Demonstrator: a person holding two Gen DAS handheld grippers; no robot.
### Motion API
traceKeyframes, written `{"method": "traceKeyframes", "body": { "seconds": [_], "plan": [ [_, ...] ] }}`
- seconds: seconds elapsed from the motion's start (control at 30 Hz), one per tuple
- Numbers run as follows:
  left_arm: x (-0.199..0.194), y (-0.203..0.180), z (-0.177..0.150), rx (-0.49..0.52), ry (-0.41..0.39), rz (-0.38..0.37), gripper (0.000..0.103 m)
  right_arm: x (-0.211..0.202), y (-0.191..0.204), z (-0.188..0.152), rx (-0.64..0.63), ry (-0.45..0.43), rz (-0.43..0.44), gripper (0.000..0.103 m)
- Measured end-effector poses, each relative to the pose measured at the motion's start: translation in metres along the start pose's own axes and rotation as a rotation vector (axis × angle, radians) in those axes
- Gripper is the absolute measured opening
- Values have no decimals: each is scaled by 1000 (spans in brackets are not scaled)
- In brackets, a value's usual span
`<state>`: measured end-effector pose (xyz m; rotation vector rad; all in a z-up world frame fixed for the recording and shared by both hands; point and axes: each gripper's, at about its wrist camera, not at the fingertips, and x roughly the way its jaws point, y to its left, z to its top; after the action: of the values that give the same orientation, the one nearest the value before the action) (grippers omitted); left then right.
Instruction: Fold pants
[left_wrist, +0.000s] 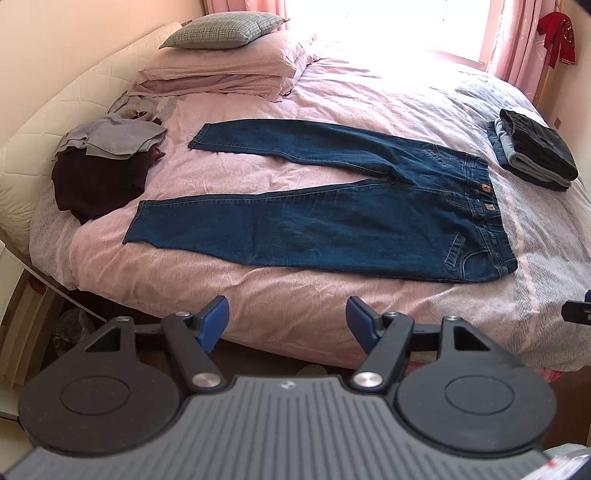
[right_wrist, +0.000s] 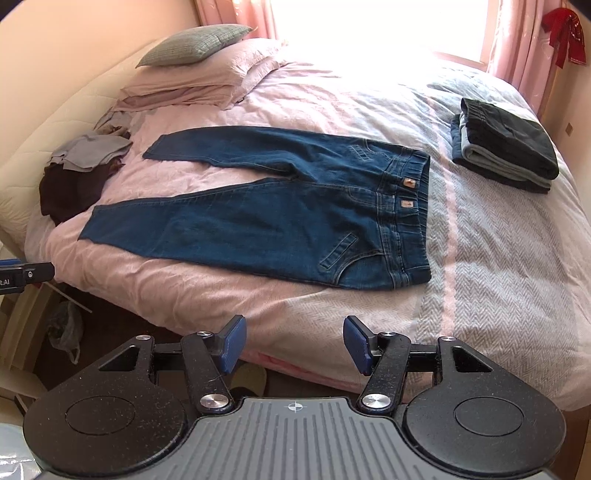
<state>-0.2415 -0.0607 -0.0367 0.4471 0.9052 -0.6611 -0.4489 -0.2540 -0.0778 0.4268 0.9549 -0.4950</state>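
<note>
We found the jeans (left_wrist: 332, 206) spread flat on the pink bedspread (left_wrist: 280, 291), legs splayed toward the unfolded clothes heap (left_wrist: 103, 166). Our left gripper (left_wrist: 287, 325) and right gripper (right_wrist: 294, 345) stood spread, empty. The denim looked heavy and limp; we judged hem and waistband best for pinching.

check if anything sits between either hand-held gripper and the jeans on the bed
Nothing visible does. The jeans lie flat, with only bare bedspread between them and the open left hand-held gripper and right hand-held gripper. The unfolded pile and folded stack sit off to the sides.
</note>
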Motion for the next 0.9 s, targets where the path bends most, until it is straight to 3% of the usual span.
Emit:
{"method": "traceKeyframes", "body": {
  "seconds": [0.9],
  "plan": [
    [-21,10,-16,1,-30,-21,69,-13,15,-9,-7,-39,16,55]
  ]
}}
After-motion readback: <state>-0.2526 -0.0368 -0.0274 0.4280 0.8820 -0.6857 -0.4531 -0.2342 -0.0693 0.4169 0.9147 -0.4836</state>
